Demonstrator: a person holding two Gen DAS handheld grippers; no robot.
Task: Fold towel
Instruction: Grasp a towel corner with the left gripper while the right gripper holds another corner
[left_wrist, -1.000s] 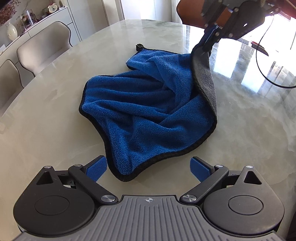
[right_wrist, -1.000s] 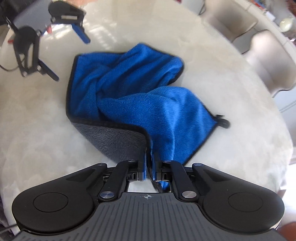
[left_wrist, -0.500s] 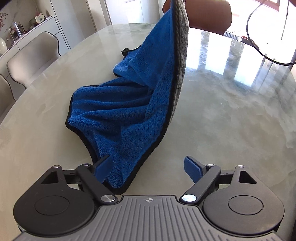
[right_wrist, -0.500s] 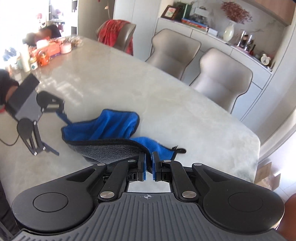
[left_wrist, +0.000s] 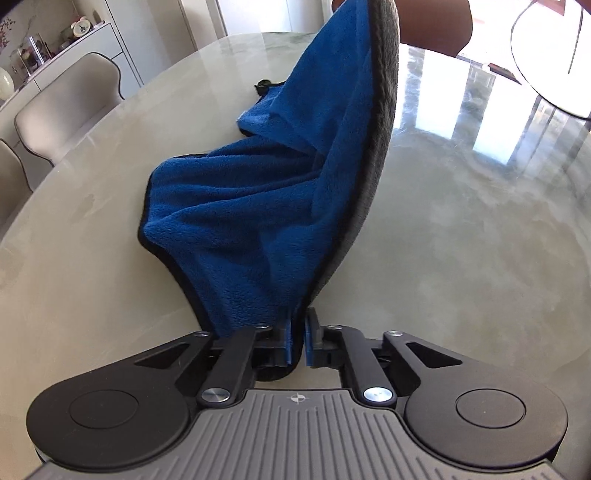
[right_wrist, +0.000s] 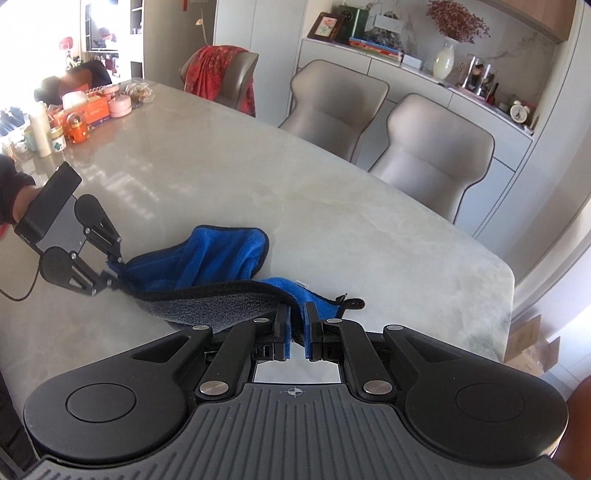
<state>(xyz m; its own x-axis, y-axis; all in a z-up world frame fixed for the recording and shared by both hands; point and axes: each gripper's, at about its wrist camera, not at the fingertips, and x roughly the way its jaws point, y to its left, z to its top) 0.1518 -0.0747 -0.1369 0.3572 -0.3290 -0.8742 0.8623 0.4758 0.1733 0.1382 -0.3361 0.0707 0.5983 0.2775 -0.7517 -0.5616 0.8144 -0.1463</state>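
Note:
The towel (left_wrist: 258, 206) is blue plush with a grey back and black trim. My left gripper (left_wrist: 298, 338) is shut on its near corner, just above the marble table (left_wrist: 461, 240). My right gripper (right_wrist: 297, 332) is shut on another corner and holds it high, out of the left wrist view. The edge between the two corners hangs stretched, grey side out. The rest of the towel (right_wrist: 218, 258) lies bunched on the table. In the right wrist view the left gripper (right_wrist: 110, 275) shows at the left, clamped on the towel's corner.
Two beige chairs (right_wrist: 424, 155) stand along the table's far side, with a sideboard (right_wrist: 424, 70) behind. Jars and boxes (right_wrist: 81, 110) crowd the table's far left end. A black cable (left_wrist: 535, 74) loops at the right. The towel's black hanging loop (left_wrist: 263, 85) rests on the table.
My left gripper moved forward and closed on the towel's near corner. My right gripper lifted its corner higher, pulling the edge taut and dragging the towel into a steeper drape.

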